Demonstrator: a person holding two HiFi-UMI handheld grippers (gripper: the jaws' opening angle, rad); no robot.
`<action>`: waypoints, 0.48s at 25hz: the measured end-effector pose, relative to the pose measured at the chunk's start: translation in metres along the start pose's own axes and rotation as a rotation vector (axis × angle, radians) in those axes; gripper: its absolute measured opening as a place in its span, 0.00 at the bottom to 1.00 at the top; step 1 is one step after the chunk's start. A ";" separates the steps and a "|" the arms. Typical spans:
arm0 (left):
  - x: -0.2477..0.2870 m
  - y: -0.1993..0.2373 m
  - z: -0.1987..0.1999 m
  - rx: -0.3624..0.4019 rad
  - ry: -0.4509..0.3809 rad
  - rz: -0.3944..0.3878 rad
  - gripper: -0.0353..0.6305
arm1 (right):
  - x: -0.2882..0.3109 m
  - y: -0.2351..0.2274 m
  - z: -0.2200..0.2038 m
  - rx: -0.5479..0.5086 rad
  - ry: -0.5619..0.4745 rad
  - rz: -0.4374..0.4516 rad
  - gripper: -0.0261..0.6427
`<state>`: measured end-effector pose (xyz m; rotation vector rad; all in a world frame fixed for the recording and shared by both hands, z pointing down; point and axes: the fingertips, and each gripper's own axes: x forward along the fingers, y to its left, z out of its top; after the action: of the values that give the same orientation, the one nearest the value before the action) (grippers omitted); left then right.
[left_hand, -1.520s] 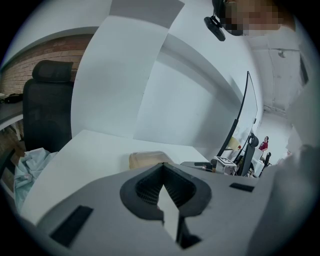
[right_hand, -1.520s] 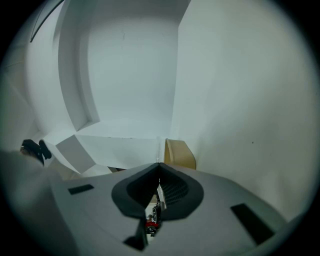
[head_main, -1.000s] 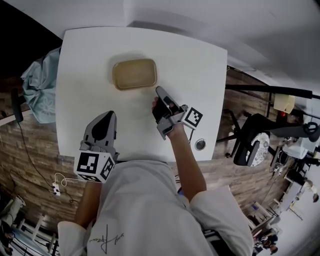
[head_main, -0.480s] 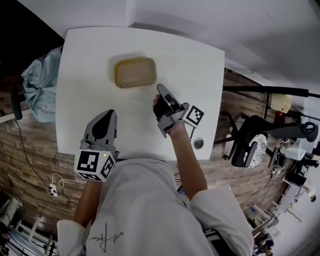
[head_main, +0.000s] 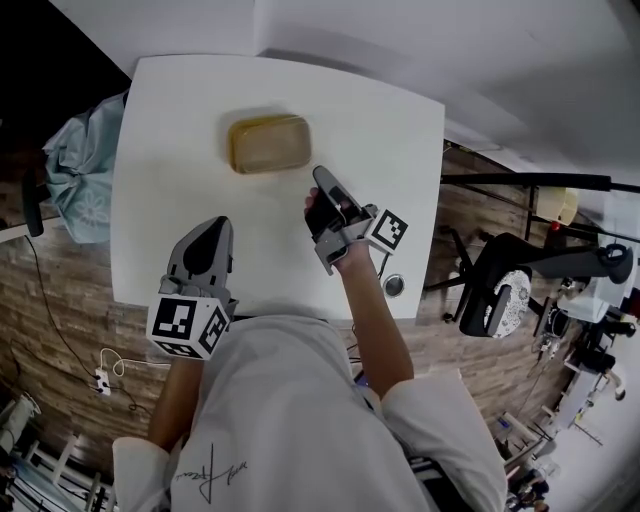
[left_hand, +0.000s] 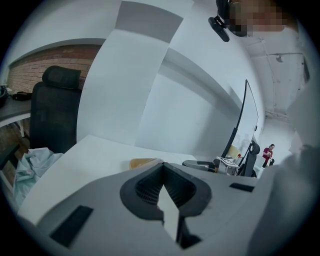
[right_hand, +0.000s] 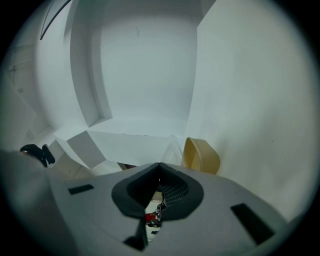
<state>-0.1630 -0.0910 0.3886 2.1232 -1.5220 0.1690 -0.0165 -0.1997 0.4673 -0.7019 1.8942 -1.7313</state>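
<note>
A shallow tan container lies on the white table toward its far side. My right gripper is shut and empty, rolled on its side, its tips just right of and nearer than the container. In the right gripper view the shut right gripper has the container just ahead to its right. My left gripper hovers over the near left of the table, shut with nothing in it. In the left gripper view the left gripper partly hides the container beyond its tips.
A pale blue cloth lies by the table's left edge on a black chair. A round cable hole sits near the table's front right corner. An office chair stands to the right, and a monitor edge shows.
The right gripper has edged toward the container, which looks larger and further right in its view. The left gripper has shifted a little, so the container sits lower behind its tips. Both stay shut.
</note>
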 end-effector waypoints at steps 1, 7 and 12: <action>0.000 0.000 0.000 0.001 -0.001 0.000 0.06 | 0.000 0.001 0.000 0.005 -0.004 0.005 0.06; -0.001 0.002 0.003 0.008 -0.010 -0.001 0.06 | 0.000 0.007 0.002 0.020 -0.019 0.022 0.06; -0.003 0.004 0.006 0.011 -0.020 -0.003 0.06 | 0.001 0.013 0.003 0.021 -0.028 0.039 0.06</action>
<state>-0.1686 -0.0924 0.3835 2.1412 -1.5331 0.1554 -0.0158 -0.2019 0.4541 -0.6736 1.8564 -1.7060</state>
